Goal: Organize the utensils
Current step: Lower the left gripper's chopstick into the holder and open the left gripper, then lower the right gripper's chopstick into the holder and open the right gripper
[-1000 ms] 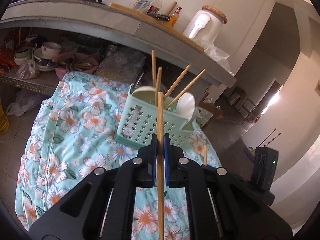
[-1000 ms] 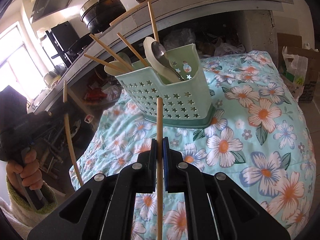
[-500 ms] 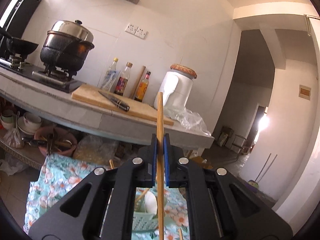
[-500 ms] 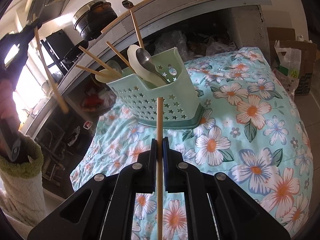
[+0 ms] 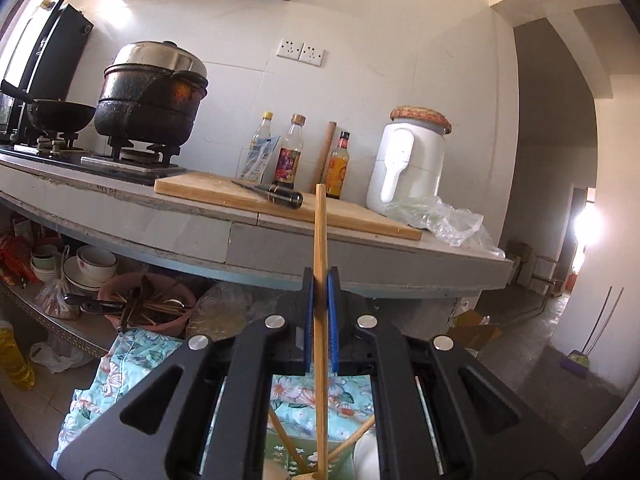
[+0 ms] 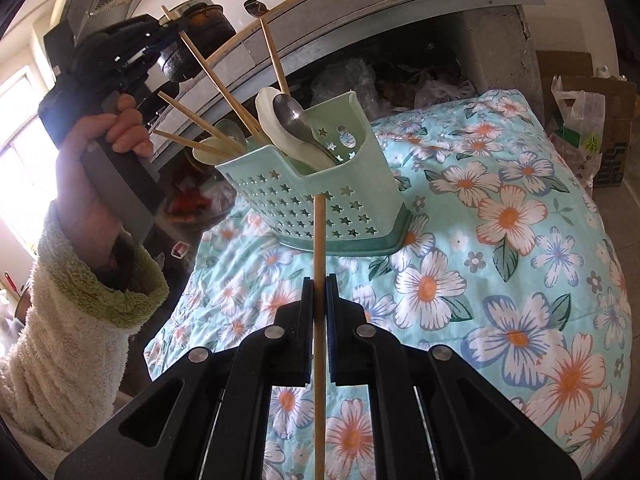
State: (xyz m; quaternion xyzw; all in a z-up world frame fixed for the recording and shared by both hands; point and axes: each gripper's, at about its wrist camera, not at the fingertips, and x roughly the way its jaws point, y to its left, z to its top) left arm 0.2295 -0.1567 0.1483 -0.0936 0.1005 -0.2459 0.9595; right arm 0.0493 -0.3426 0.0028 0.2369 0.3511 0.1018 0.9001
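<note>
A pale green utensil caddy [image 6: 320, 196] with star holes stands on the floral cloth [image 6: 500, 248]. It holds several wooden chopsticks, a white spoon [image 6: 288, 128] and a metal spoon [image 6: 296, 116]. My left gripper [image 5: 319, 280] is shut on a wooden chopstick [image 5: 320, 240]. In the right wrist view that gripper [image 6: 160, 36] is raised at the upper left, and its chopstick [image 6: 212, 76] slants down with its lower end in the caddy. My right gripper [image 6: 319, 284] is shut on another chopstick [image 6: 319, 264], in front of the caddy and above the cloth.
A concrete counter [image 5: 280, 240] carries a cutting board [image 5: 248, 196] with a knife, bottles, a white jar [image 5: 412, 168] and a black pot [image 5: 152, 92] on a stove. Bowls and a pink basin [image 5: 144, 304] sit on the shelf below. A cardboard box [image 6: 588, 128] stands right of the cloth.
My left gripper has risen and tilted upward with its chopstick, swinging over the caddy until the chopstick's lower end reaches in. My right gripper has stayed nearly still.
</note>
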